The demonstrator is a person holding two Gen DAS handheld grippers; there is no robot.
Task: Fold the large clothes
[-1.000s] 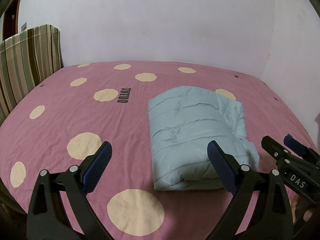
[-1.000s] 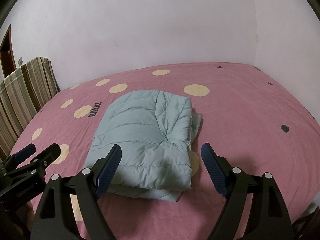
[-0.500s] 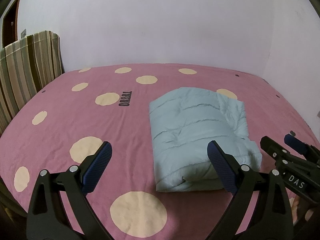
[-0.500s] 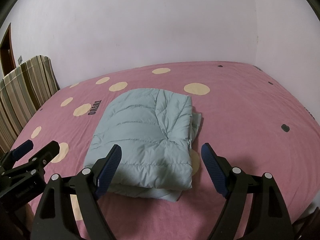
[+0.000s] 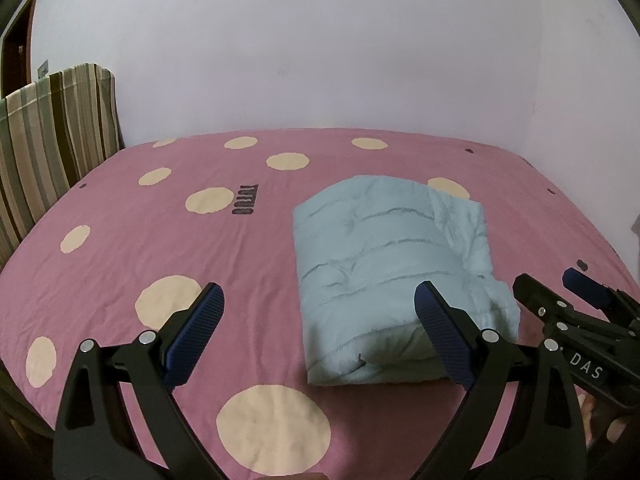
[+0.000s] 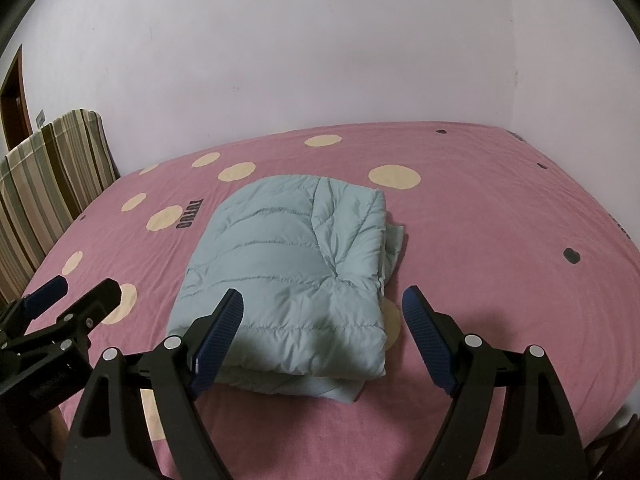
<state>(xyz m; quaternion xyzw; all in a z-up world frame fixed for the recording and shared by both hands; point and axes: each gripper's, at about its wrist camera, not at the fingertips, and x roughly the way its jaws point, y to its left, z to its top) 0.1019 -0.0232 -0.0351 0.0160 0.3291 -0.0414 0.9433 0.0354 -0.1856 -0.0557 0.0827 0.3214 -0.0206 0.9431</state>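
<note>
A light blue puffy jacket (image 5: 384, 268) (image 6: 288, 272) lies folded into a thick rectangle on the pink bed sheet (image 5: 200, 260) (image 6: 500, 240). My left gripper (image 5: 320, 336) hovers open above the sheet, near the bundle's front left corner, touching nothing. My right gripper (image 6: 322, 340) is open too, held above the bundle's near edge with nothing between its fingers. The right gripper (image 5: 560, 300) also shows at the right edge of the left wrist view, and the left gripper (image 6: 68, 292) at the left edge of the right wrist view.
The sheet carries cream dots and a dark printed word (image 5: 246, 205). A striped cushion or headboard (image 5: 52, 132) stands at the left edge of the bed. White walls (image 6: 320, 60) close the bed at the back and right. The bed's near edge lies just below the grippers.
The left wrist view has shifted slightly, so the bed sits a little lower in frame. The jacket and both grippers' jaws look the same.
</note>
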